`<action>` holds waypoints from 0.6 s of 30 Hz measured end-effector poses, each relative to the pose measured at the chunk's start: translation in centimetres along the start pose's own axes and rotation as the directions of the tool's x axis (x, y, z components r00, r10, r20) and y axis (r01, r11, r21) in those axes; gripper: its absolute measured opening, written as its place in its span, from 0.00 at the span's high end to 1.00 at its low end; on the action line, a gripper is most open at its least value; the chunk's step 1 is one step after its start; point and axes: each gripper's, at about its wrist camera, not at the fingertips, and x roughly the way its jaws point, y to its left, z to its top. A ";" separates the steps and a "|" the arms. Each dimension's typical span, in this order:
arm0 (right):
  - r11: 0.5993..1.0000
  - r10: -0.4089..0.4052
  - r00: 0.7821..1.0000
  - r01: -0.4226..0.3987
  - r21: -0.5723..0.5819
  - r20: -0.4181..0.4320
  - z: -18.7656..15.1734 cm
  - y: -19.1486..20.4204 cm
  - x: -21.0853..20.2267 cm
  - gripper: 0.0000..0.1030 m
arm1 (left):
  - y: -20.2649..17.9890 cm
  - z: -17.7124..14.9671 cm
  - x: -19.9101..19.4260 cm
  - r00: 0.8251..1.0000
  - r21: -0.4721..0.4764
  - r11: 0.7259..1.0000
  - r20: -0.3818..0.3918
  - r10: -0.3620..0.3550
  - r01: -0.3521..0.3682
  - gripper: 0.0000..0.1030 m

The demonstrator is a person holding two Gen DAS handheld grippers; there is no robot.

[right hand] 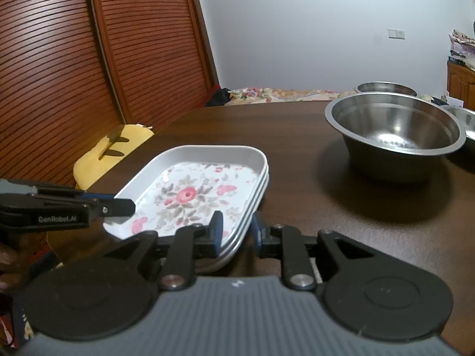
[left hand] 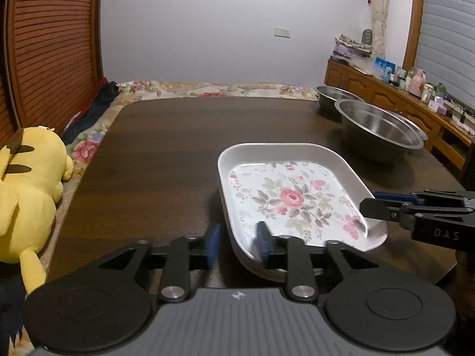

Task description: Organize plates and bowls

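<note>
Dark wood-grain bench [left hand: 166,154] under a plain white wall, slatted brown wooden doors [right hand: 74,68] along one side, flowered bedspread [left hand: 184,87] past the far edge.

Stack of white rectangular trays with a pink rose print [left hand: 292,198] sitting near the near edge of the bench, top tray nested in the ones beneath — layered rims visible in the right wrist view [right hand: 207,184]. Two stainless steel bowls toward the far right corner: the larger steel bowl [right hand: 394,130] nearer the trays, the smaller steel bowl [left hand: 338,96] just behind it, well apart from the stack.

Left gripper [left hand: 237,241] at the near left corner of the stack, blue-padded fingers [left hand: 213,243] apart and straddling the tray rim, one outside and one over the printed floor, blurred, not pressing. Right gripper [right hand: 236,231] at the near right corner, fingers likewise apart either side of the stacked rims, small gaps showing — no clamp.

Yellow plush toy with brown stripes [left hand: 29,190] lying on the bedspread off the left edge of the bench. Wooden sideboard crowded with bottles and boxes [left hand: 394,86] along the right wall.
</note>
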 end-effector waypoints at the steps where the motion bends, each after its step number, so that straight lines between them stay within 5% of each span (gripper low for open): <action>1: 1.000 -0.002 1.000 0.002 0.002 0.002 0.0 0.0 0.0 0.76 | 0.0 0.0 -0.1 1.000 0.000 1.000 0.005 0.000 0.000 0.60; 9: 0.999 -0.028 0.999 0.027 0.022 0.037 0.2 -0.6 -0.7 0.73 | -0.7 1.0 -0.8 0.999 0.015 1.000 0.039 0.002 -0.003 0.40; 18: 0.998 -0.065 0.993 0.065 0.006 0.096 0.8 -1.3 -1.9 0.55 | -2.4 2.9 -0.8 0.996 0.051 0.999 0.085 -0.014 0.009 0.28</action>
